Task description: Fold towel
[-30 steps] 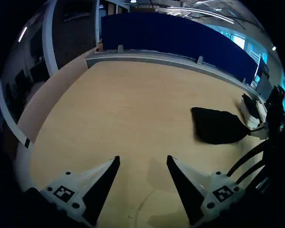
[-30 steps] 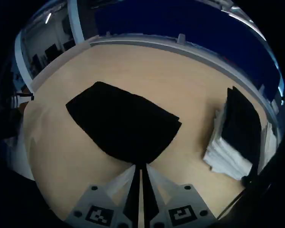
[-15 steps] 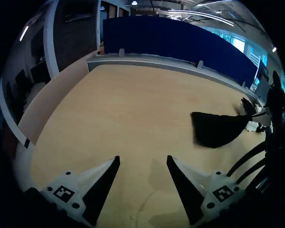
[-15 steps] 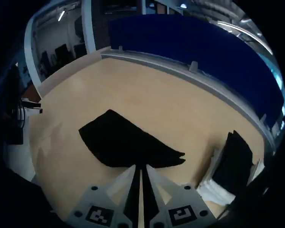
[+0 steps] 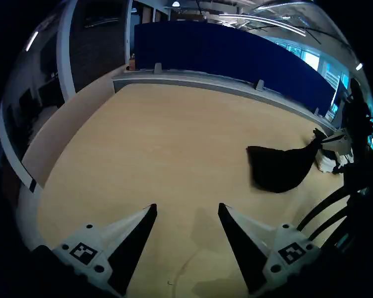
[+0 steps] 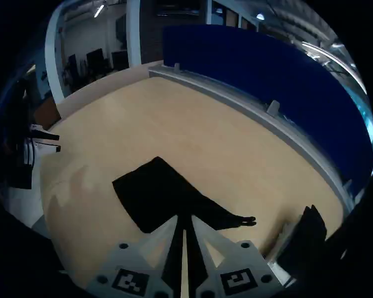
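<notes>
- Light wooden table (image 5: 161, 139) runs across both views, with a dark blue partition (image 5: 226, 49) along its far edge at 12 o'clock.
- In the left gripper view, the left gripper (image 5: 187, 206) sits at 6 o'clock with its two fingers spread wide. Bare tabletop shows between them, and they touch nothing.
- That same view gives a side look at the black towel (image 5: 276, 166), well apart from the left gripper at about 3 o'clock. Most of it lies on the table, while one corner is drawn up and out toward the view's right edge.
- The raised corner meets the right gripper (image 5: 330, 140), a pale shape held at 3 o'clock in front of a dark, blurred figure.
- The right gripper view shows the grip from close up. The two fingers at 6 o'clock are pressed together with hardly a slit between them, pinching the near edge of the towel.
- From the fingertips the cloth spreads away toward 10 o'clock, flat on the wood, and a thin tail of it trails toward 4 o'clock.
- A stack of folded towels (image 6: 308, 233), black on top with white layers under it, sits at 4 to 5 o'clock in the right gripper view, near the towel but not touching it.
</notes>
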Demonstrator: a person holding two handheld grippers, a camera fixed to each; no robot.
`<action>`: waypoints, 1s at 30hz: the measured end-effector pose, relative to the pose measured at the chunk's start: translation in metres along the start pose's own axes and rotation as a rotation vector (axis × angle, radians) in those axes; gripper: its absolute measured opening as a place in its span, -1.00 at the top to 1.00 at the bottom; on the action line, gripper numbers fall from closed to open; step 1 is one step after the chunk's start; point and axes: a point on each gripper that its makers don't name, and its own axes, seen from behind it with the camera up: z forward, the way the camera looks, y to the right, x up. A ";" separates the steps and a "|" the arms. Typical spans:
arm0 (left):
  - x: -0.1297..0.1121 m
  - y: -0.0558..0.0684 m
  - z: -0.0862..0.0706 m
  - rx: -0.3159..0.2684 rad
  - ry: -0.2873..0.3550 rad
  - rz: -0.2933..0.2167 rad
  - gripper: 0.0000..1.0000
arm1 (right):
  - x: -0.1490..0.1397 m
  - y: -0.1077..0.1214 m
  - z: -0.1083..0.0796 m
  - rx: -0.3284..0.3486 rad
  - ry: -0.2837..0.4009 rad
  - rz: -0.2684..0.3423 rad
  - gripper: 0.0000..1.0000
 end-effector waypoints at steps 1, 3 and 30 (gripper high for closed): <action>0.000 0.000 0.000 -0.001 0.001 -0.002 -0.83 | 0.003 -0.003 0.002 0.006 0.000 -0.004 0.94; 0.001 0.000 -0.001 -0.002 0.003 -0.006 -0.83 | 0.008 -0.009 0.007 0.018 -0.001 -0.012 0.94; -0.003 -0.001 -0.007 -0.024 0.018 -0.060 -0.83 | -0.013 -0.145 0.128 0.242 -0.140 -0.048 0.92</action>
